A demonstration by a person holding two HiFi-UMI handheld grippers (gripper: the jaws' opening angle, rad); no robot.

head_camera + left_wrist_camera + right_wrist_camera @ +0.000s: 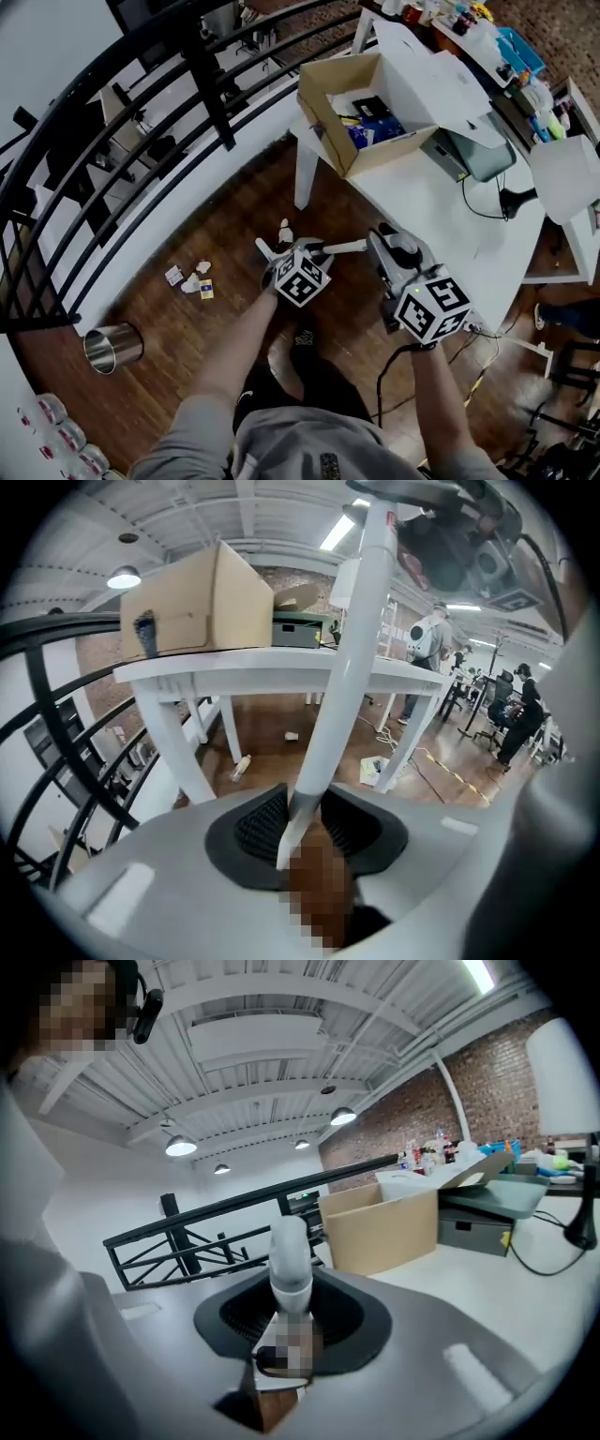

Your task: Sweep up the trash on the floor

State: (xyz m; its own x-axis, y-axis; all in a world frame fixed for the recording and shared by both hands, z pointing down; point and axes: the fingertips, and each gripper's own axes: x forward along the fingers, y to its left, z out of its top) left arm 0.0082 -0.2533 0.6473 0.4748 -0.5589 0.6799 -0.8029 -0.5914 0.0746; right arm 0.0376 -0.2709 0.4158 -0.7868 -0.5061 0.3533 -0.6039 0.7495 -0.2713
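Small scraps of trash (192, 279) lie on the brown wooden floor near the white base of the railing. In the head view a white handle (345, 247) runs between my two grippers, above the floor beside the table. My left gripper (274, 242) is shut on it: in the left gripper view the white handle (342, 667) rises from between the dark pads of the left gripper (300, 829) past the table's edge. My right gripper (380, 242) is shut on a rounded white handle end (290, 1251), which sticks out between the pads of the right gripper (286, 1321). The tool's working end is hidden.
A steel bin (112, 347) stands on the floor at the left. A black railing (122, 122) curves round the left side. A white table (441, 211) on the right carries an open cardboard box (361, 159). Under it lie a bottle (241, 766) and paper (375, 769).
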